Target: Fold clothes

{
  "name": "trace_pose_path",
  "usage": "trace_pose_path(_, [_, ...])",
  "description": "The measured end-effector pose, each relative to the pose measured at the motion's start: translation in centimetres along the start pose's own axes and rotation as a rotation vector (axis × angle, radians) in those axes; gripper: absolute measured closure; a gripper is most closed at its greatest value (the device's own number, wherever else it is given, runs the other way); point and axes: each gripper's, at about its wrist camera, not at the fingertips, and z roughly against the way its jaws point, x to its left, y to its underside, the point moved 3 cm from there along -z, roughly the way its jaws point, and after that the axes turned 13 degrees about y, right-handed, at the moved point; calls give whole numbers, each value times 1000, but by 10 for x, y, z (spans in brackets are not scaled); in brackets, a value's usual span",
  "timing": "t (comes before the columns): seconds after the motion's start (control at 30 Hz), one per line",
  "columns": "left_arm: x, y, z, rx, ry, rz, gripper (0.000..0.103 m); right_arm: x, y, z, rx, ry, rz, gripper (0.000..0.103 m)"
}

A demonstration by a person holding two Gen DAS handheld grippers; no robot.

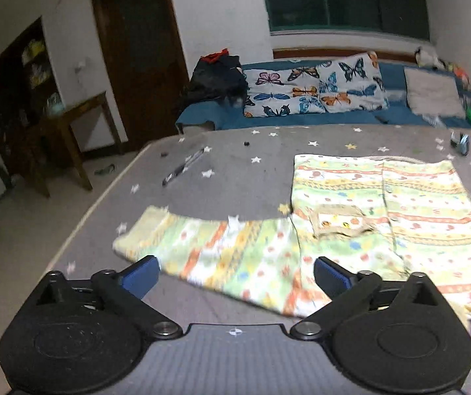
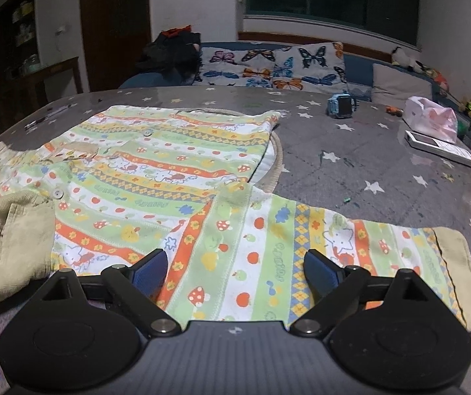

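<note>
Both of our grippers, left gripper and right gripper, hover with fingers spread wide above the patterned shirt, gripping nothing.

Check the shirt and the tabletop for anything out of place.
Stray pens lie beyond the shirt on the table. The shirt's collar is bunched rather than flat. Otherwise nothing stands out.

A home bedroom: butterfly pillows, star-print bed

You won't find any readable text here. The patterned shirt carries small green lettering in its stripes, but it's too blurred to read.
</note>
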Motion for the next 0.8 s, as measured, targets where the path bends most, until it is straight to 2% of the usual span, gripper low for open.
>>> trace_pose_path(0.27, [-4,5,20,-39,36,8,0,3,1,1,1,44,-38,10])
trace_pose_path(0.47, [-3,10,26,-54,52,-2,0,1,-3,0,31,60,-53,10])
trace_pose_path(0.8, [5,17,28,-66,88,-11,0,3,-11,-7,76,137,-109,10])
